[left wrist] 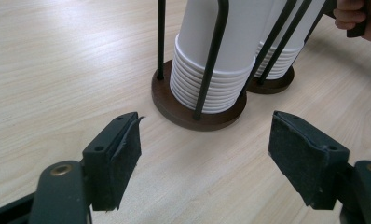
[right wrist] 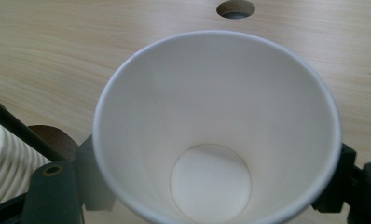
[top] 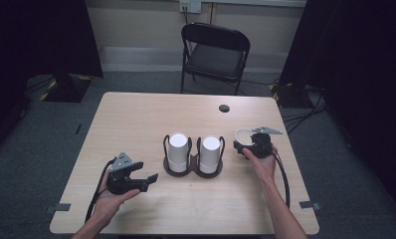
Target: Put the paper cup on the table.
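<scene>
Two stacks of upside-down white paper cups (top: 177, 151) (top: 210, 153) stand in a dark wire holder with round brown bases (top: 193, 171) at mid-table. In the left gripper view the nearer stack (left wrist: 221, 60) rises just beyond the jaws. My left gripper (top: 147, 180) (left wrist: 204, 156) hovers open, left of the holder, with nothing between its pads. My right gripper (top: 247, 143) sits to the right of the holder and is shut on a single white paper cup (top: 244, 136) (right wrist: 216, 126), mouth toward the camera, empty inside.
The wooden table (top: 136, 119) has a round cable hole (top: 224, 108) (right wrist: 235, 8) at the back right. A black folding chair (top: 213, 52) stands behind it. Tape marks (top: 309, 204) lie near the front corners.
</scene>
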Demonstrator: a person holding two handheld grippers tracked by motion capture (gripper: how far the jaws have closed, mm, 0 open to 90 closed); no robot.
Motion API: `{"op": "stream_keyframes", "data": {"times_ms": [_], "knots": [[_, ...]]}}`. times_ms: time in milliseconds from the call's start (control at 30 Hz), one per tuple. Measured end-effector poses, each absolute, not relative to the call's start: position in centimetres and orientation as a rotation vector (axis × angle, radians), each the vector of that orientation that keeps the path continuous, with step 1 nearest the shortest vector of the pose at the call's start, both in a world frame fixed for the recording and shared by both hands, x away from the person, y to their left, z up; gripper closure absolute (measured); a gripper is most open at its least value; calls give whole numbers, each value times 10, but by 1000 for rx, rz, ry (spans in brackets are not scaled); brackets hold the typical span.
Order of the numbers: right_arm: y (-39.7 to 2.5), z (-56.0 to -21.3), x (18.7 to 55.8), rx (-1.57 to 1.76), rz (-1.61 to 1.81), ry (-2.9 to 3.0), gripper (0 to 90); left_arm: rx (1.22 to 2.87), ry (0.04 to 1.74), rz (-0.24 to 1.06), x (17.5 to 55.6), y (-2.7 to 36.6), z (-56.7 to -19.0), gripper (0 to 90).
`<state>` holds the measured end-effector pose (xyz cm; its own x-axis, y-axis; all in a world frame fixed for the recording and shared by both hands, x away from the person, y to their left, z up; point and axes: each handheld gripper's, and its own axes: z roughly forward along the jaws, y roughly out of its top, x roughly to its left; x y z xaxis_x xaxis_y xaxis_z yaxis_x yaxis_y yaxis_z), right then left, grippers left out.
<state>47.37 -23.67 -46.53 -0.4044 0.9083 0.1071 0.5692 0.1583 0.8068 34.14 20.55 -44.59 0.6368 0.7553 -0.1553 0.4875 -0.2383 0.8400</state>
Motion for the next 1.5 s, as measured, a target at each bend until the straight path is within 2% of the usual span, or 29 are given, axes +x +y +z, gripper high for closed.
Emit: {"op": "stream_keyframes", "data": {"times_ms": [100,367,1000,1500], "knots": [[-237,-466,474,1412,1142,2046,160,1897,988,349,342,205,-446,251],[-239,-466,470,1413,1125,2059,139,1908,985,360,341,205,-446,251],[-249,-447,441,1416,1139,2063,151,1907,992,365,342,206,-446,254],[-257,-430,401,1399,1215,2029,177,1908,1000,381,343,208,-446,254]]}}
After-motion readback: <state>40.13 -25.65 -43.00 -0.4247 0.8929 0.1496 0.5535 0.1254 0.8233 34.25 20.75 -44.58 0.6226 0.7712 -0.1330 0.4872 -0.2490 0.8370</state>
